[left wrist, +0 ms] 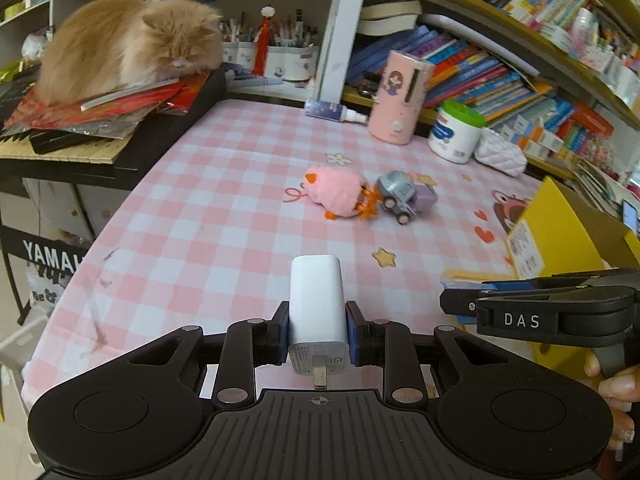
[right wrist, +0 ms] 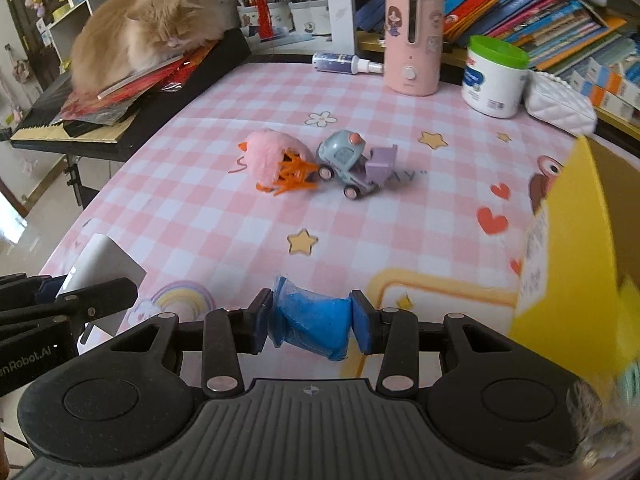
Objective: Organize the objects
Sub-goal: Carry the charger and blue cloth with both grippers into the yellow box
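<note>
Nearest of all, a white charger (left wrist: 318, 312) sits pinched between the fingers of the left gripper (left wrist: 318, 334), its prong end turned back toward the camera and some small print on that face too fine to read. Just beside it, the right gripper (right wrist: 313, 322) has its fingers pressed on a blue pot (right wrist: 310, 326), tilted in the grip; its side reads "DAS" in the left view. Both are held above the bench (left wrist: 208, 208), and I judge they are bound for the yellow box (right wrist: 576, 248) at the right edge, which stands open and close, a natural bin for loose things. Its pale label is blurred beyond reading. Farther out, a pink plush (left wrist: 334, 192) and a toy truck (left wrist: 404, 196) lie touching in the middle of the checked cloth, likely next to be tidied. At the back stand a pink canister (right wrist: 414, 40), a green-lidded tub (right wrist: 494, 80) and a glue bottle (right wrist: 346, 63). A cat (left wrist: 132, 46) dozes on papers atop a keyboard, whose stand shows "YAMAH".
</note>
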Tool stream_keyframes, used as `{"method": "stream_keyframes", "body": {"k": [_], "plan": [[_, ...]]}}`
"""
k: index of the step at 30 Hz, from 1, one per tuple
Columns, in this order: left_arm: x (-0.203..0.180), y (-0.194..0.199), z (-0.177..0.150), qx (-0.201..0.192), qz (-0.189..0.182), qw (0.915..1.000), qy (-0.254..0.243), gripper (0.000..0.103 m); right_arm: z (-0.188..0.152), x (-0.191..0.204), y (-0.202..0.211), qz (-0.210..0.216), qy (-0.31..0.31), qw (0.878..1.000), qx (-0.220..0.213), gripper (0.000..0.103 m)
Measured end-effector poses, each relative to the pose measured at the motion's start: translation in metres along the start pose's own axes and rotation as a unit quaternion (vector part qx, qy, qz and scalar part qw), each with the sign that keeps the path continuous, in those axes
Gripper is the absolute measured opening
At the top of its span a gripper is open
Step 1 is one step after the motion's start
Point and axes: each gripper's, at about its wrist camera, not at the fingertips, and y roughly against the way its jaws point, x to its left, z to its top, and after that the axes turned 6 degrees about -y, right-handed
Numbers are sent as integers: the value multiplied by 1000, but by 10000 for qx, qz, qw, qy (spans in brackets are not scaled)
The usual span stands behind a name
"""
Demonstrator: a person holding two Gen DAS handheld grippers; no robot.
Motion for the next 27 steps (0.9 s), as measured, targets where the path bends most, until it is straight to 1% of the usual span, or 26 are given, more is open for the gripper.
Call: {"method": "stream_keyframes", "body": {"k": [8, 18, 22, 27], "plan": [[-6, 29, -26, -48, -221, 9996, -155, 25, -37, 8, 34, -230, -177, 9994, -180, 38], [-9, 68, -60, -42, -412, 9985, -345, 25, -85, 27, 69, -350, -390, 9983, -246, 38], [-12, 83, -69, -104, -474, 9977, -475, 25, -102, 32, 84, -395, -475, 9976, -318, 38], [-23, 94, -83, -60, -646, 9953, -717, 25, -125, 31, 102, -481, -697, 9954, -448, 38]]}}
